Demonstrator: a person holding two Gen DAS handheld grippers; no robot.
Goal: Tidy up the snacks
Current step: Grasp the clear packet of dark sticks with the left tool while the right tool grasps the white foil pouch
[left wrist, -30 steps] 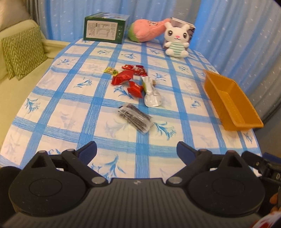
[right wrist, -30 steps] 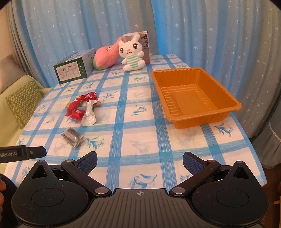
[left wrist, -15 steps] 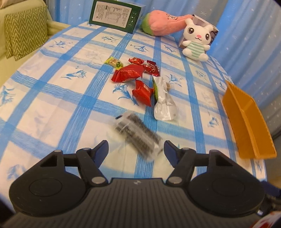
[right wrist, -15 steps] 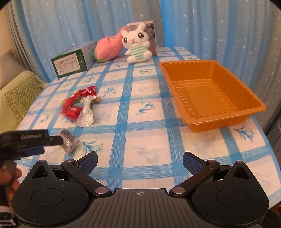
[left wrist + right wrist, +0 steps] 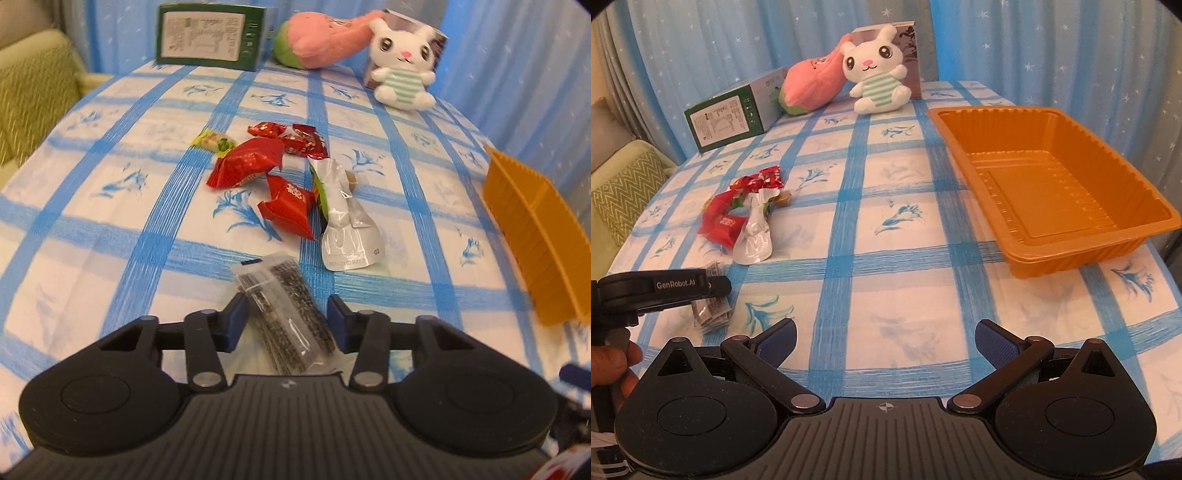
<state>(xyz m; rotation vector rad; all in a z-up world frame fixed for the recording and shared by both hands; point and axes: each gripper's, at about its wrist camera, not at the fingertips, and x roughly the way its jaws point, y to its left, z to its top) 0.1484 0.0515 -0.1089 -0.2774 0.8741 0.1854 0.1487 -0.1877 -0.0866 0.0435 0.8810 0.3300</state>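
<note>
Closing the left tongs (image 5: pixel 284 321) around the clear seaweed packet (image 5: pixel 284 314) on the near worktop (image 5: pixel 110 229), right tongs (image 5: pixel 884 341) apart and idle, orange tray (image 5: pixel 1052 254) at right still empty, other snacks (image 5: pixel 284 177) left to move.

Glossy red foil wrappers (image 5: pixel 255 166), matt woven tablecloth (image 5: pixel 110 229), ribbed orange plastic tray (image 5: pixel 1052 181)

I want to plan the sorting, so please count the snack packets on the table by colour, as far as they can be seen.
Red packets: 4
Silver packet: 1
Clear packet with dark sticks: 1
Yellow-green candy: 1
Small brown piece, partly hidden: 1
Total: 8, none yet in the orange tray.
</note>
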